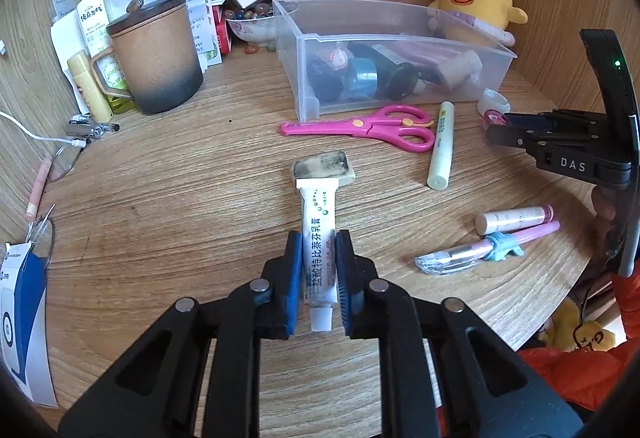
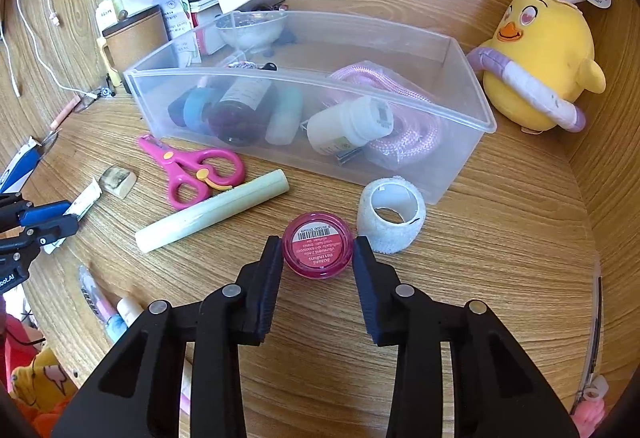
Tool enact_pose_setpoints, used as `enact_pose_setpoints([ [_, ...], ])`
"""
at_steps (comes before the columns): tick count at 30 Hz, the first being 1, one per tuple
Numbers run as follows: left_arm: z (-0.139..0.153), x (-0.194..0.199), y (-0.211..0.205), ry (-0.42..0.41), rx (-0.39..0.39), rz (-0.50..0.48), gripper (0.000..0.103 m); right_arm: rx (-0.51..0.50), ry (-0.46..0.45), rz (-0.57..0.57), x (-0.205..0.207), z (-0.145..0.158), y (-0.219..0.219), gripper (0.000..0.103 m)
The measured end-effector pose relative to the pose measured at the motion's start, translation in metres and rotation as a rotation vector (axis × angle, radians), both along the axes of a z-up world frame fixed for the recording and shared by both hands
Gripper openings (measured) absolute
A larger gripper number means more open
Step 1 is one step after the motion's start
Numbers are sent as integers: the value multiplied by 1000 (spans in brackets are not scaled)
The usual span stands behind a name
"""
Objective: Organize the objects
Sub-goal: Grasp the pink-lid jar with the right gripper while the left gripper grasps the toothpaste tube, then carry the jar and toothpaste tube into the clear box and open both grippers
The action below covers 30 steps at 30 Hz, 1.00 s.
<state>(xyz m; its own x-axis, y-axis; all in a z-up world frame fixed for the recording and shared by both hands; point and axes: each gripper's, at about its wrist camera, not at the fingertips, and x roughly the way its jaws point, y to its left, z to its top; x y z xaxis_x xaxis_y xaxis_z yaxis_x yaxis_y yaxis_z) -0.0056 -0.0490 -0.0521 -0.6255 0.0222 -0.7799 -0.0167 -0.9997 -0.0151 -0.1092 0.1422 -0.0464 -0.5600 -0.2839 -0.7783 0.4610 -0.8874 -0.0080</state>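
My left gripper (image 1: 318, 238) is shut on a white ointment tube (image 1: 318, 234), held lengthwise with its cap toward the camera. My right gripper (image 2: 316, 246) is closed around a small pink round jar (image 2: 319, 251) resting on the wooden desk; the pads touch its sides. A clear plastic bin (image 2: 468, 150) at the back holds bottles, tape and a pink rope. It also shows in the left wrist view (image 1: 308, 78). Loose on the desk lie pink scissors (image 1: 372, 126), a pale green stick (image 1: 441, 146), a dirty eraser (image 1: 324, 166) and a white bandage roll (image 2: 390, 218).
A brown lidded mug (image 1: 156, 54), a spray bottle (image 1: 90, 6), papers and a bowl of beads (image 1: 252, 22) crowd the back left. A yellow chick plush (image 2: 540, 66) sits at the back right. A lip balm (image 1: 514, 218), a pink pen (image 1: 524, 236) and glasses (image 1: 64, 162) lie near the desk's edges.
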Motion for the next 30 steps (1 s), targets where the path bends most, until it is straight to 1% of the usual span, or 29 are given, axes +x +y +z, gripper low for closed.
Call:
enact_pose_setpoints([
  [8, 25, -1, -1, 76, 12, 6, 16, -57, 32, 1, 9, 19, 7, 32],
  [17, 59, -14, -2, 185, 25, 13, 16, -118, 108, -7, 14, 50, 13, 32],
  [23, 70, -31, 7, 221, 8, -7, 16, -157, 150, -20, 9, 66, 16, 32],
  [26, 74, -43, 9, 228, 13, -13, 16, -174, 164, -25, 2, 73, 16, 32],
  [30, 77, -60, 7, 227, 17, 4, 16, -186, 179, -28, -7, 77, 14, 32],
])
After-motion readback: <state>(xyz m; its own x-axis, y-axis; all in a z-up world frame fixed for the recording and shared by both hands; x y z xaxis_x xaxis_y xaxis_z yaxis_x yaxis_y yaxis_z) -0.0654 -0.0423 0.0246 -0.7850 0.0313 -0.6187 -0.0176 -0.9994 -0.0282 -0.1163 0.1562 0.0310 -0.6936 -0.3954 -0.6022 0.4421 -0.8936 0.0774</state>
